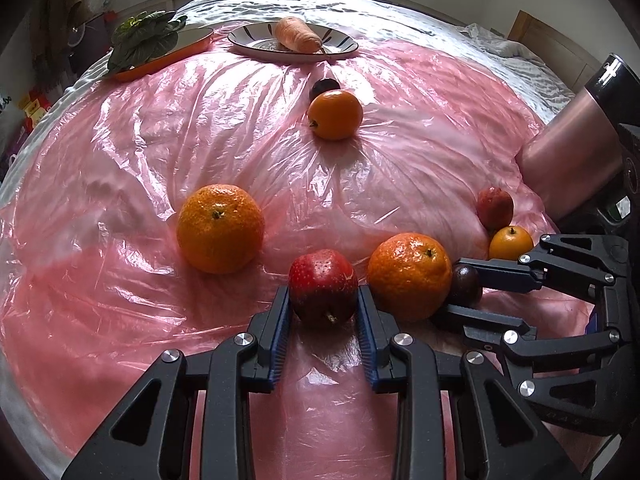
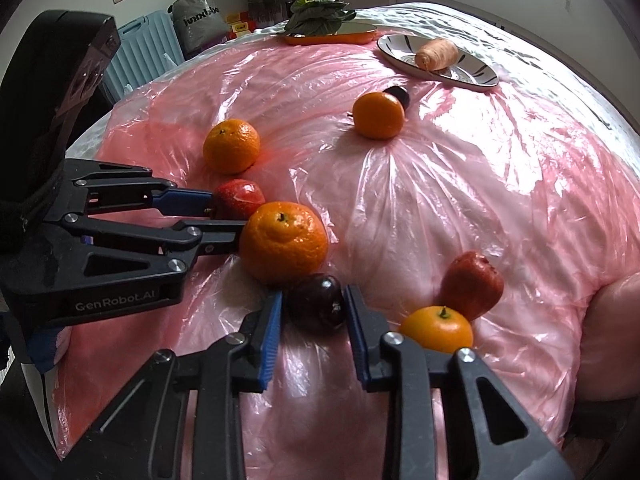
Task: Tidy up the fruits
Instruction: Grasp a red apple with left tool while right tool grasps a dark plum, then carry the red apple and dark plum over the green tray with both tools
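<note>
My left gripper [image 1: 323, 298] is shut on a red apple [image 1: 322, 286] that rests on the pink plastic sheet [image 1: 120, 184]. My right gripper [image 2: 313, 305] is shut on a dark plum [image 2: 317, 307]; it also shows in the left wrist view [image 1: 464, 285]. A large orange [image 1: 409, 275] lies between the two grippers, touching the plum [image 1: 466, 283]. Another large orange [image 1: 220, 233] lies to the left. A small orange [image 1: 511, 243] and a red fruit [image 1: 495, 207] lie at the right. A smooth orange [image 1: 335, 114] with a dark plum [image 1: 325, 87] behind it lies farther back.
A striped plate [image 1: 340, 46] holding a carrot [image 1: 298, 35] and an orange tray [image 1: 192, 42] with leafy greens [image 1: 144, 38] stand at the far edge. A pink cylinder [image 1: 568, 152] lies at the right. A suitcase [image 2: 140, 44] and bags stand beyond the bed.
</note>
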Motion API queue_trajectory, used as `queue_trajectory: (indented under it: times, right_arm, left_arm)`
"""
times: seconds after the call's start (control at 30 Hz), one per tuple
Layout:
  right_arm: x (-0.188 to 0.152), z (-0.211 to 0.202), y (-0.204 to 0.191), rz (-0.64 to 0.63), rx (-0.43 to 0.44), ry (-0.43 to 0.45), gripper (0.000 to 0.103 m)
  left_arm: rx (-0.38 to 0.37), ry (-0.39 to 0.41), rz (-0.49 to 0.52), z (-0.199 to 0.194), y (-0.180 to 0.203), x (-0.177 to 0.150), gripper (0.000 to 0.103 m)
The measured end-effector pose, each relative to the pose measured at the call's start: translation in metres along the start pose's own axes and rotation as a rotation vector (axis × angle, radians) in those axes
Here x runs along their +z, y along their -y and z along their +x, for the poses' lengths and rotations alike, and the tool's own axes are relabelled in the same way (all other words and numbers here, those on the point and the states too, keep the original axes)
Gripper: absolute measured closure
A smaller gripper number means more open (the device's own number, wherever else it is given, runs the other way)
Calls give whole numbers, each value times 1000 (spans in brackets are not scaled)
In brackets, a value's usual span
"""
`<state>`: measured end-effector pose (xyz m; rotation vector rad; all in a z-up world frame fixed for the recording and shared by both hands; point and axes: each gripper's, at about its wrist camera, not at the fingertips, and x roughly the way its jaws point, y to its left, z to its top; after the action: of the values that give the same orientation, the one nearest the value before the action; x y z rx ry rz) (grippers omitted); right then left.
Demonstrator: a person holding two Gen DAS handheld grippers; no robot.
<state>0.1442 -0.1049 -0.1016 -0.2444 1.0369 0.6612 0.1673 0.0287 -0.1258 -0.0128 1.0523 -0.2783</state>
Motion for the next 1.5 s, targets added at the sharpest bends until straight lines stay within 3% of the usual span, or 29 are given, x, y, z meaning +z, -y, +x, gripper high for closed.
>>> queue_trajectory:
  times: [0.43, 0.7, 0.97, 1.2, 1.5]
  right_arm:
    - [-8, -25, -2, 55, 18, 28, 70]
    - [-19, -56, -18, 77, 30, 59, 70]
    - [-49, -91, -36, 121, 29, 92, 70]
    - [-102, -125, -19, 213, -3, 108, 70]
    - [-179, -179, 44, 384, -125, 137, 70]
  left_arm:
    - [-28, 57, -53, -33, -8, -18, 76]
    - [-42, 99, -38, -69, 1, -31, 76]
    - [-74, 119, 2, -102, 19, -51, 76]
    - [-144, 102, 74, -119, 63, -71, 76]
    - [-277, 84, 216, -129, 163, -77, 76]
